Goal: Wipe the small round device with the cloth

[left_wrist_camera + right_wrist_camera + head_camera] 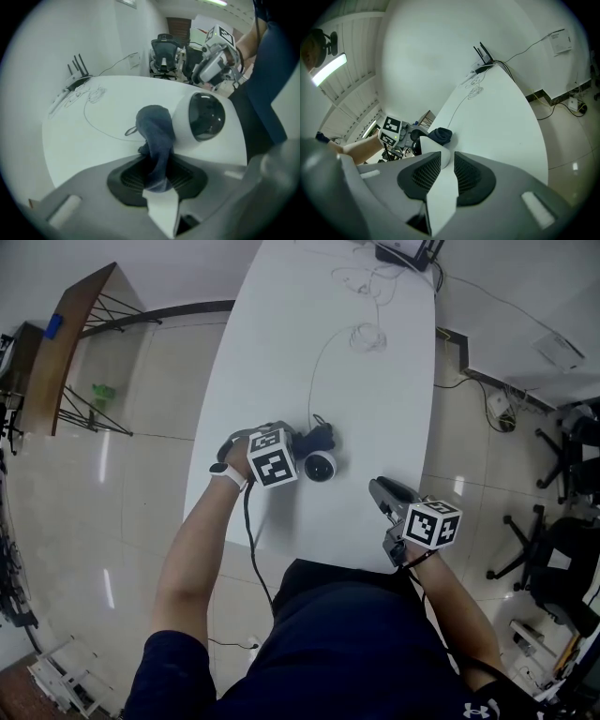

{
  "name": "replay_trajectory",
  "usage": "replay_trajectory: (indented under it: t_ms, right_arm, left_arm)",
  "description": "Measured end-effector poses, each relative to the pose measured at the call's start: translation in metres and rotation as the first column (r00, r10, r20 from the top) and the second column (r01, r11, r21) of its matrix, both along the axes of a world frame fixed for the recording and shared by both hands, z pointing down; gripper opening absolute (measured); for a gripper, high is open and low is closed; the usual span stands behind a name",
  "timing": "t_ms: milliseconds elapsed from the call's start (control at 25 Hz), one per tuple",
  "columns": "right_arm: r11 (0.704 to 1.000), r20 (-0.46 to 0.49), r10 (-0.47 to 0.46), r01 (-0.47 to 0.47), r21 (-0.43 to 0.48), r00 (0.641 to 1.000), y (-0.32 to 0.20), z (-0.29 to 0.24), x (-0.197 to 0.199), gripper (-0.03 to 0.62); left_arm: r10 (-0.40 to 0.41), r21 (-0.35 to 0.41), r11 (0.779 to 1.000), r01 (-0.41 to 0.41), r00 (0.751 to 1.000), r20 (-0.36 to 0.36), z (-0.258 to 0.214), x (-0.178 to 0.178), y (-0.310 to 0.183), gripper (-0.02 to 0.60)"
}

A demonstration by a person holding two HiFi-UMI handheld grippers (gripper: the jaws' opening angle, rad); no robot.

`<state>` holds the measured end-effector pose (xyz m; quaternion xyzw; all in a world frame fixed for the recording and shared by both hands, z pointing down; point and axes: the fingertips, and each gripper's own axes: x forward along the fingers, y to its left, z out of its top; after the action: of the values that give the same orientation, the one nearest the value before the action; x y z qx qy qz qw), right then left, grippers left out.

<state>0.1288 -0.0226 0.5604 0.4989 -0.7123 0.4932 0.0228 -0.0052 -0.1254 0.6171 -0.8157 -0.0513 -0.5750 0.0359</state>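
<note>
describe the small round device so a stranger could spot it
On the long white table, look near the person's end, beside the left tongs. The device is a white ball with a dark glossy face, touching the dark blue cloth.

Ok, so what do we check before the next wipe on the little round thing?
1. Cloth clamped in the left tool: ok, the pads pinch it.
2. Cloth touching the small round device: ok, it lies against the white side.
3. Right tool steadying the device: not ok, it is empty, jaws slightly apart, away from the device near the table's edge.
4. Device's thin cable free of the cloth: cannot tell, a loop lies close beside it.
5. Device standing on the table, in from the edge: ok.
</note>
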Motion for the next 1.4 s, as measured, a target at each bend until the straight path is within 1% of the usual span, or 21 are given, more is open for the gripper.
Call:
replay_trajectory:
  t_ms: [120, 240, 280, 320, 360, 400, 440, 480, 520, 600, 640, 680, 720, 760, 800, 880, 1040, 1200, 1240, 1320, 1400]
  right_arm:
    - [1.000, -0.003, -0.029, 0.029, -0.001, 1.000, -0.003, 0.000, -0.001, 0.095]
    - [0.998, -0.004, -0.066, 0.066, 0.000, 0.998, -0.004, 0.000, -0.004, 0.095]
    - [0.997, -0.003, -0.078, 0.078, 0.001, 0.997, -0.004, 0.000, -0.005, 0.094]
    - [0.996, -0.001, -0.090, 0.090, 0.002, 0.996, -0.004, 0.000, -0.006, 0.094]
    - [0.995, 0.001, -0.103, 0.103, 0.003, 0.995, -0.005, 0.000, -0.008, 0.092]
    - [0.993, 0.004, -0.117, 0.117, 0.004, 0.993, -0.006, 0.000, -0.009, 0.092]
    - [0.991, 0.009, -0.131, 0.131, 0.005, 0.991, -0.008, 0.000, -0.010, 0.092]
    - [0.990, 0.014, -0.144, 0.144, 0.006, 0.989, -0.009, 0.000, -0.011, 0.091]
    - [0.988, 0.020, -0.156, 0.156, 0.008, 0.988, -0.011, -0.001, -0.011, 0.091]
    - [0.984, 0.028, -0.176, 0.175, 0.011, 0.984, -0.013, -0.001, -0.014, 0.089]
    - [0.983, 0.031, -0.184, 0.184, 0.012, 0.982, -0.013, 0.000, -0.015, 0.087]
    - [0.981, 0.036, -0.193, 0.192, 0.012, 0.981, -0.013, 0.000, -0.017, 0.087]
    - [0.979, 0.040, -0.202, 0.202, 0.013, 0.979, -0.013, 0.000, -0.019, 0.087]
    - [0.977, 0.043, -0.213, 0.212, 0.013, 0.976, -0.012, -0.001, -0.020, 0.087]
    - [0.975, 0.045, -0.224, 0.223, 0.013, 0.974, -0.012, -0.001, -0.022, 0.087]
    - [0.969, 0.050, -0.246, 0.245, 0.014, 0.968, -0.012, -0.001, -0.025, 0.086]
    - [0.961, 0.056, -0.275, 0.274, 0.017, 0.960, -0.010, -0.001, -0.029, 0.086]
    - [0.958, 0.056, -0.286, 0.285, 0.020, 0.957, -0.004, -0.002, -0.026, 0.086]
    - [0.959, 0.056, -0.284, 0.283, 0.020, 0.957, -0.003, -0.001, -0.024, 0.086]
    - [0.962, 0.058, -0.274, 0.274, 0.018, 0.960, -0.001, 0.000, -0.018, 0.086]
    - [0.966, 0.065, -0.260, 0.259, 0.017, 0.964, 0.000, 0.001, -0.011, 0.086]
  left_arm:
    - [-0.067, 0.015, 0.998, 0.067, 0.998, -0.001, 0.001, -0.006, 0.000, 0.107]
    - [-0.175, 0.013, 0.984, 0.175, 0.985, -0.012, 0.002, -0.014, 0.009, 0.107]
    - [-0.224, 0.009, 0.974, 0.224, 0.974, -0.021, 0.002, -0.017, 0.013, 0.108]
    - [-0.282, 0.004, 0.959, 0.283, 0.959, -0.032, 0.002, -0.020, 0.017, 0.107]
    - [-0.348, -0.009, 0.938, 0.348, 0.937, -0.043, 0.001, -0.023, 0.021, 0.107]
    - [-0.417, -0.037, 0.909, 0.415, 0.908, -0.051, 0.001, -0.026, 0.027, 0.107]
    - [-0.487, -0.073, 0.873, 0.483, 0.872, -0.056, 0.002, -0.028, 0.033, 0.107]
    - [-0.555, -0.109, 0.830, 0.547, 0.829, -0.061, 0.002, -0.031, 0.039, 0.108]
    - [-0.619, -0.149, 0.781, 0.606, 0.783, -0.064, 0.002, -0.033, 0.044, 0.108]
    - [-0.732, -0.252, 0.670, 0.699, 0.678, -0.065, 0.001, -0.034, 0.056, 0.107]
    - [-0.777, -0.304, 0.613, 0.729, 0.627, -0.063, 0.000, -0.032, 0.062, 0.107]
    - [-0.811, -0.352, 0.561, 0.749, 0.582, -0.055, -0.003, -0.030, 0.068, 0.107]
    - [-0.835, -0.386, 0.521, 0.761, 0.549, -0.043, -0.004, -0.028, 0.075, 0.107]
    - [-0.845, -0.402, 0.500, 0.767, 0.533, -0.033, -0.005, -0.025, 0.081, 0.107]
    - [-0.845, -0.406, 0.499, 0.765, 0.534, -0.033, -0.007, -0.022, 0.086, 0.107]
    - [-0.834, -0.409, 0.518, 0.751, 0.550, -0.047, -0.012, -0.013, 0.096, 0.107]
    - [-0.831, -0.432, 0.517, 0.740, 0.554, -0.047, -0.015, 0.008, 0.115, 0.108]
    - [-0.816, -0.400, 0.543, 0.738, 0.576, -0.044, -0.010, 0.023, 0.126, 0.109]
    - [-0.810, -0.406, 0.550, 0.730, 0.585, -0.046, -0.010, 0.029, 0.129, 0.109]
    - [-0.795, -0.447, 0.561, 0.697, 0.603, -0.057, -0.018, 0.046, 0.137, 0.109]
    - [-0.792, -0.479, 0.559, 0.677, 0.607, -0.066, -0.024, 0.058, 0.142, 0.109]
